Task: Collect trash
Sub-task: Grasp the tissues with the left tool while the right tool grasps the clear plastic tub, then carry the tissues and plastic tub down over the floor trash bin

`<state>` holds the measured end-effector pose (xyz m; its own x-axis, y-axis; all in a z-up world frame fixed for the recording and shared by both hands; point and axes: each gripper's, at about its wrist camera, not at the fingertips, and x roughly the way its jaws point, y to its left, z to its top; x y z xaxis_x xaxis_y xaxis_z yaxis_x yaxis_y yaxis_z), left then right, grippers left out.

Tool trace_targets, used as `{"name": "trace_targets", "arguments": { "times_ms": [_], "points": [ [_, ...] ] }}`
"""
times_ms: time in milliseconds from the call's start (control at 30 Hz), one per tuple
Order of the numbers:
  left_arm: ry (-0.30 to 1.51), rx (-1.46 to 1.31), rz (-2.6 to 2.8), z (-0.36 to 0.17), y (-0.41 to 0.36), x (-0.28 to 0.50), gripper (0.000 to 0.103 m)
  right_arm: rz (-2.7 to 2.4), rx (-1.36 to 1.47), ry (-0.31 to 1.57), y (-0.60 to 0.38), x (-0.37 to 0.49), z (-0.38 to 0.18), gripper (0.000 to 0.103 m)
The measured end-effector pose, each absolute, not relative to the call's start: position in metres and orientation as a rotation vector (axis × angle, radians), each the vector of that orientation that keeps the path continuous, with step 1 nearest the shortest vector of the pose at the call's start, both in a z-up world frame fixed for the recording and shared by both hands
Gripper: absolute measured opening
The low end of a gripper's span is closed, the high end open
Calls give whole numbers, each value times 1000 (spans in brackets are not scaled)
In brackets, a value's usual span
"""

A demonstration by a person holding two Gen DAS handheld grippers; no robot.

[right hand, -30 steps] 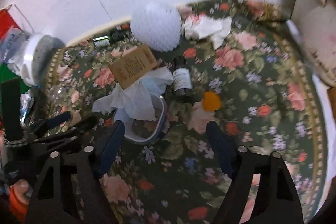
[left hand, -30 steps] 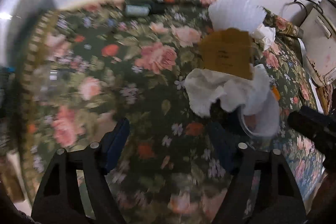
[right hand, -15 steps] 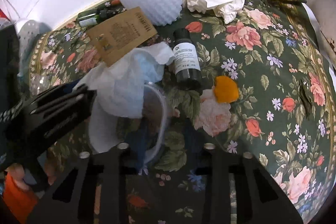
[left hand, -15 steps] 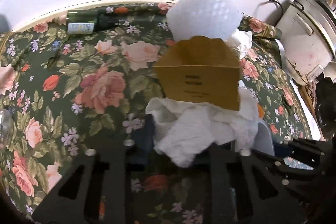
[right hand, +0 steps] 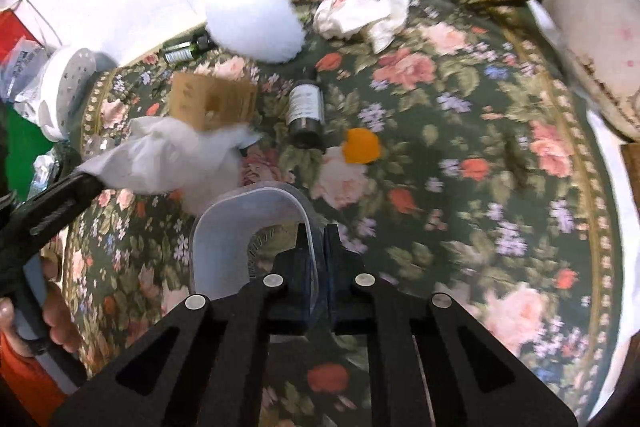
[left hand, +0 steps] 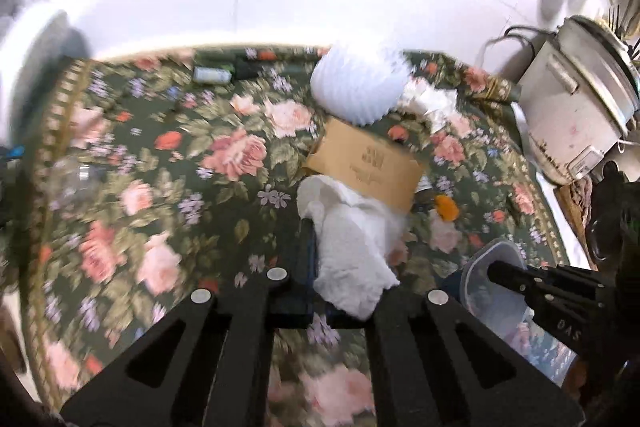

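Left gripper (left hand: pixel 340 267): jaws just closed, pinching white tissue (left hand: pixel 352 247). Right gripper (right hand: pixel 318 247): jaws just closed, pinching clear plastic container (right hand: pixel 248 219) wall, above floral tablecloth (right hand: pixel 460 147).

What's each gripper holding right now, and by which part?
Left gripper is shut on the white tissue, pinching its near end. Right gripper is shut on the clear tub, clamping its right-hand wall at the rim.

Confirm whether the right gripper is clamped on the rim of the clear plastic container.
Yes, the right gripper has its jaws shut on the clear plastic container, pinching its rim.
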<state>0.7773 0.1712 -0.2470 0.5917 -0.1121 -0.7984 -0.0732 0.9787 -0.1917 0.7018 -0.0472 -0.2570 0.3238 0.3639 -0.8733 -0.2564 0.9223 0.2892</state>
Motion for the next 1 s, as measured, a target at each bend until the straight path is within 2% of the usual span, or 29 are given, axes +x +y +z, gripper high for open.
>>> {"name": "trace_targets", "arguments": {
  "times_ms": [567,767,1000],
  "points": [
    [636,-334,198,-116,102,634,2,579,36,900,-130,645,-151,6],
    [603,-289,214,-95,84,585,2,612,45,811,-143,605,-115,6],
    [606,-287,152,-95,87,531,2,590,63,750,-142,548,-93,6]
  ]
}}
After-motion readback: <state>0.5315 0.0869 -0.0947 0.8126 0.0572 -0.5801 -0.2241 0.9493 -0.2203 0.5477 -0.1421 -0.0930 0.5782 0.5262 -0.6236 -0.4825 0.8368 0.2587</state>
